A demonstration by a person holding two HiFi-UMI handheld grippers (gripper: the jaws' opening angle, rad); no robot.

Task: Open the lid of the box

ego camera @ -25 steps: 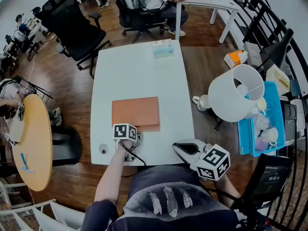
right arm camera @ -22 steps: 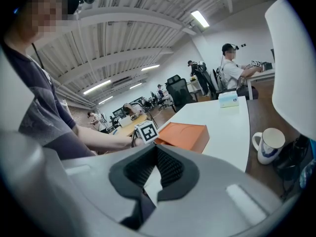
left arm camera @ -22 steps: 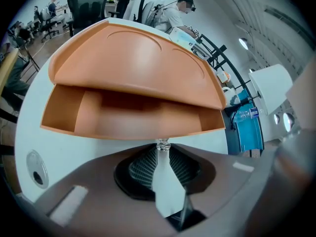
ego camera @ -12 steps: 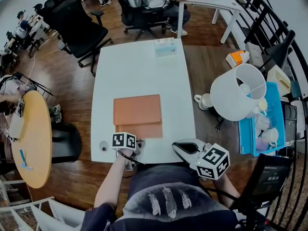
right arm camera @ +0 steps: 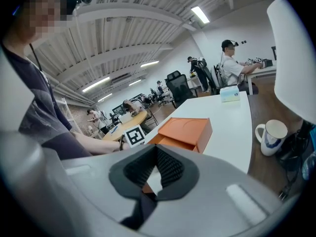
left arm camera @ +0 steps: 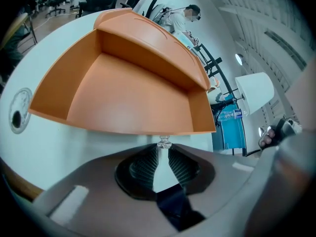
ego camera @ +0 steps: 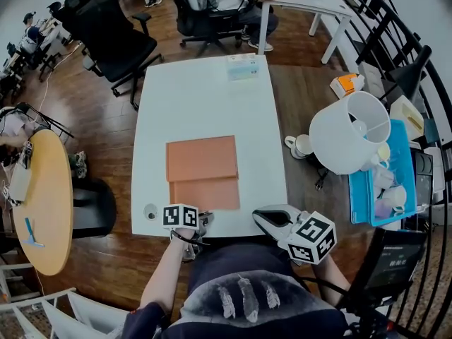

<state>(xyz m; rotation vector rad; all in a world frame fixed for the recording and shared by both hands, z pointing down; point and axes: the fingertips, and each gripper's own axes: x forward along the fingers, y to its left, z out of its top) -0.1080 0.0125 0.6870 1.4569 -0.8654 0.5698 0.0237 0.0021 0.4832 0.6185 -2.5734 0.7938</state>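
An orange box (ego camera: 201, 159) lies flat on the white table (ego camera: 205, 104). Its tray (ego camera: 205, 194) is slid out toward me and shows an empty orange inside (left arm camera: 123, 98). A small clear knob (left arm camera: 163, 143) on the tray's front sits between the tips of my left gripper (left arm camera: 163, 149), whose jaws are closing on it. In the head view the left gripper (ego camera: 201, 221) is at the table's front edge, just in front of the tray. My right gripper (ego camera: 272, 221) hovers off the front right corner, shut and empty (right arm camera: 157, 152); the box (right arm camera: 185, 130) lies ahead of it.
A tissue box (ego camera: 242, 68) stands at the table's far edge. A round grommet (ego camera: 150, 210) is near the front left corner. Right of the table are a mug (ego camera: 299, 145), a white lampshade (ego camera: 349, 134) and a blue bin (ego camera: 395, 182). Office chairs (ego camera: 109, 37) stand behind.
The left gripper has drawn back toward the table's front edge and the tray has slid out of the orange box with it. The right gripper has stayed put.
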